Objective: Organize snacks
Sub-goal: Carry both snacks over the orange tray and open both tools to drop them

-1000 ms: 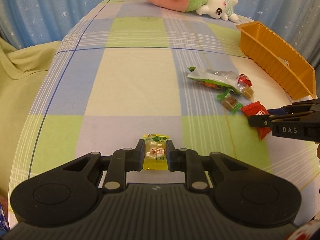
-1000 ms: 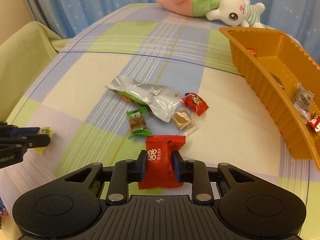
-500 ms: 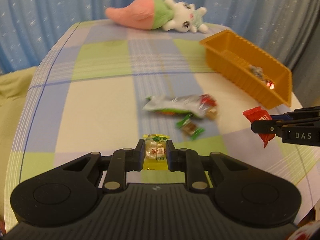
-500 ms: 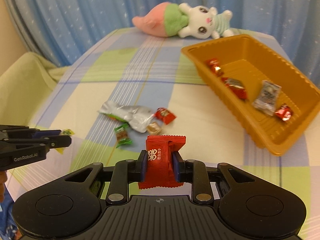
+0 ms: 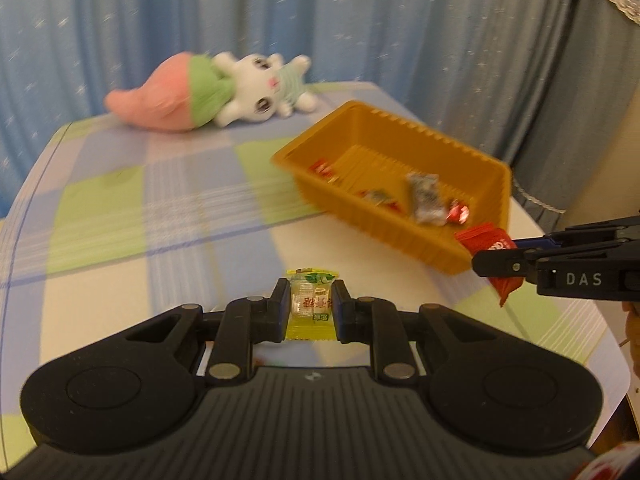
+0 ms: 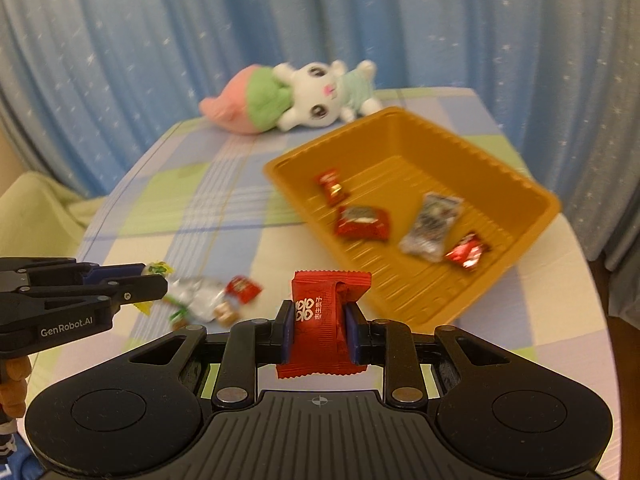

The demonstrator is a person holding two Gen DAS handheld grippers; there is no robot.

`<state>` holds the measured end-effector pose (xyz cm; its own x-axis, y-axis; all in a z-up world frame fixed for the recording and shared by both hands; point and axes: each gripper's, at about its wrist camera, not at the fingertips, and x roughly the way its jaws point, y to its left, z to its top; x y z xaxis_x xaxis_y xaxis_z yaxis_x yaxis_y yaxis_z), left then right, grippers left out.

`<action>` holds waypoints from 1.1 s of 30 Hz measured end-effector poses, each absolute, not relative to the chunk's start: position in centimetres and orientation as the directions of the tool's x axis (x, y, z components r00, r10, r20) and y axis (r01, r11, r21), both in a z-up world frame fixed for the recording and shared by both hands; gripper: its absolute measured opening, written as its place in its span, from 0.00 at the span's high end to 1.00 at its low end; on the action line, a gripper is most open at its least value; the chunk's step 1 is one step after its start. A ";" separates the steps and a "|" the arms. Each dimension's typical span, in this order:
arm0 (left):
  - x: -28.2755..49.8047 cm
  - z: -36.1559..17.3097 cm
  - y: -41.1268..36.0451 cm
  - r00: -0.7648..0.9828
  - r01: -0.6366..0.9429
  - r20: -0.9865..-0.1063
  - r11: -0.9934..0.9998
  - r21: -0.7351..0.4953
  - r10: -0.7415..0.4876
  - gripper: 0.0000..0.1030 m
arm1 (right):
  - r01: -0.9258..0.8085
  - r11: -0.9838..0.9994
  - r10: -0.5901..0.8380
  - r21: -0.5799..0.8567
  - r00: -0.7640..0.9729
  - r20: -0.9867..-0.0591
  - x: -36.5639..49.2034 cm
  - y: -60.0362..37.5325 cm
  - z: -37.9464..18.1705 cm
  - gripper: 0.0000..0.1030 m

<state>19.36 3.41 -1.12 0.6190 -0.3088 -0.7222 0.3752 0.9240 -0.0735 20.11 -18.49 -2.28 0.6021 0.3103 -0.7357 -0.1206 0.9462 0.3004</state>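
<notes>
- A blue curtain with little white stars hangs behind a table covered in a checked cloth of blue, green and cream squares.
- A soft toy bunny in a pink and green carrot suit lies at the far end of the table, close to the curtain.
- An orange plastic tray with ribbed walls sits on the right side of the table, nearer than the bunny.
- Inside the tray lie a few wrapped snacks: three red ones and one silver one.
- The left gripper is squeezed tight on a small yellow and clear candy packet, held up over the cloth, left of the tray.
- The right gripper is squeezed on a red snack wrapper with white writing, held up by the tray's near corner.
- Some snacks lie loose on the cloth, left of the tray: a silver bag, a small red candy and a brown candy.
- They are close together, but too blurry to tell if they touch.
</notes>
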 end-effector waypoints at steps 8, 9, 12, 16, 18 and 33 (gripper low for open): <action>23.8 -0.1 -1.4 0.620 0.427 -0.699 0.900 -0.081 -0.357 0.81 | -0.059 0.938 0.297 0.341 0.641 -0.708 23.2 -22.5 -2.0 0.74; 24.4 0.1 -1.9 0.621 0.433 -0.696 0.898 -0.077 -0.359 0.81 | -0.054 0.937 0.297 0.346 0.644 -0.705 23.7 -22.9 -2.0 0.74; 26.2 0.2 -3.3 0.625 0.443 -0.691 0.894 -0.068 -0.363 0.81 | -0.048 0.934 0.297 0.353 0.654 -0.696 25.3 -23.7 -2.1 0.74; 28.4 0.1 -4.7 0.621 0.455 -0.690 0.888 -0.068 -0.371 0.81 | -0.047 0.933 0.297 0.358 0.661 -0.689 27.1 -24.3 -2.4 0.74; 29.5 -0.2 -5.4 0.617 0.460 -0.695 0.886 -0.061 -0.368 0.81 | -0.043 0.932 0.297 0.361 0.663 -0.687 28.1 -24.5 -2.7 0.74; 36.0 -2.5 -9.4 0.591 0.493 -0.727 0.870 -0.017 -0.349 0.81 | 0.019 0.928 0.266 0.372 0.666 -0.697 33.1 -26.5 -5.1 0.74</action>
